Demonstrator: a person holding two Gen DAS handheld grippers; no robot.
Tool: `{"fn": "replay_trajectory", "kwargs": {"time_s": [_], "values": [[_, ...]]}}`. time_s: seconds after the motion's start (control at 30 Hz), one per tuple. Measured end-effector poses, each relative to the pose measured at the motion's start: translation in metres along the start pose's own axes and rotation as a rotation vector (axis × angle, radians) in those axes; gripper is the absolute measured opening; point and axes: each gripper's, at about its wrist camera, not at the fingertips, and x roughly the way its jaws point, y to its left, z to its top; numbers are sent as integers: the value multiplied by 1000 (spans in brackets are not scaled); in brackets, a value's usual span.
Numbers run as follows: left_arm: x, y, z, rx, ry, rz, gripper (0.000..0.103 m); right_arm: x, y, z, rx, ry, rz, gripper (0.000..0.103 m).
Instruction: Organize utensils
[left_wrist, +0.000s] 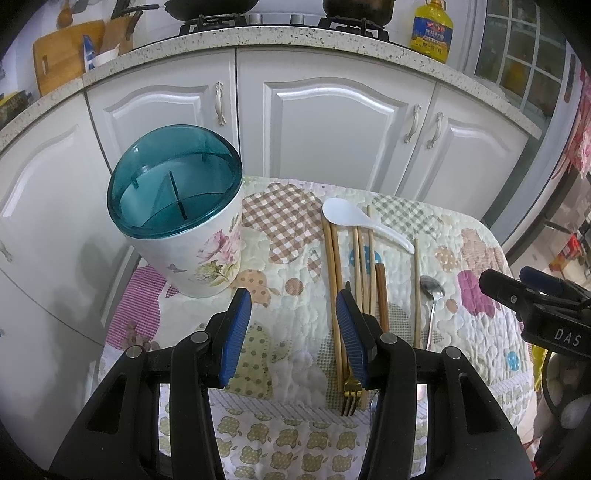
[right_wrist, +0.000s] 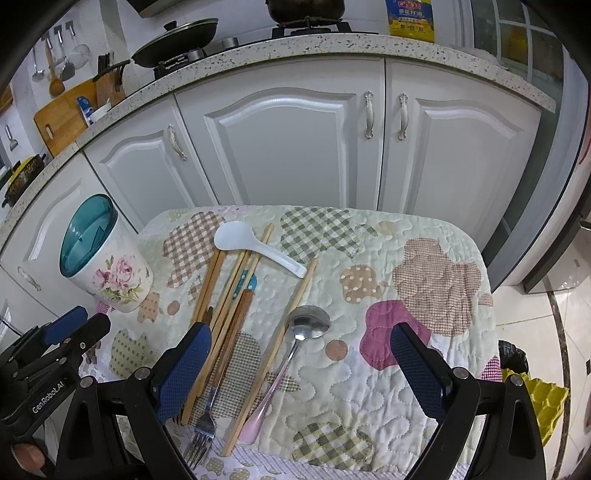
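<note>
A floral utensil holder (left_wrist: 192, 236) with a teal divided rim stands at the table's left; it also shows in the right wrist view (right_wrist: 107, 269). Several wooden chopsticks (left_wrist: 334, 266) (right_wrist: 229, 295), a white ceramic spoon (left_wrist: 358, 218) (right_wrist: 255, 247), a metal spoon (left_wrist: 432, 295) (right_wrist: 295, 347), a gold fork (left_wrist: 351, 395) and a silver fork (right_wrist: 205, 424) lie on the quilted cloth (left_wrist: 288, 266) (right_wrist: 406, 280). My left gripper (left_wrist: 293, 306) is open and empty above the cloth, right of the holder. My right gripper (right_wrist: 301, 345) is open wide over the metal spoon.
White kitchen cabinets (left_wrist: 332, 125) stand just behind the small table. The counter above holds a stove, pans, cutting boards and an oil bottle (left_wrist: 432, 29). A yellow object (right_wrist: 543, 402) sits on the floor at the right.
</note>
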Motion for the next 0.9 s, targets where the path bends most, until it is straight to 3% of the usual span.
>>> {"fn": "replay_trajectory", "kwargs": {"time_s": [0.67,0.87,0.9], "values": [[20,1,4,7,38,-1,47,31,5,9,-90,35,32,96],[33,4,9,-4,68,-24,47,64,8,27,-164,68,51,80],[36,3,9,-2,76,-31,47,70,9,29,-172,77,59,74]]}}
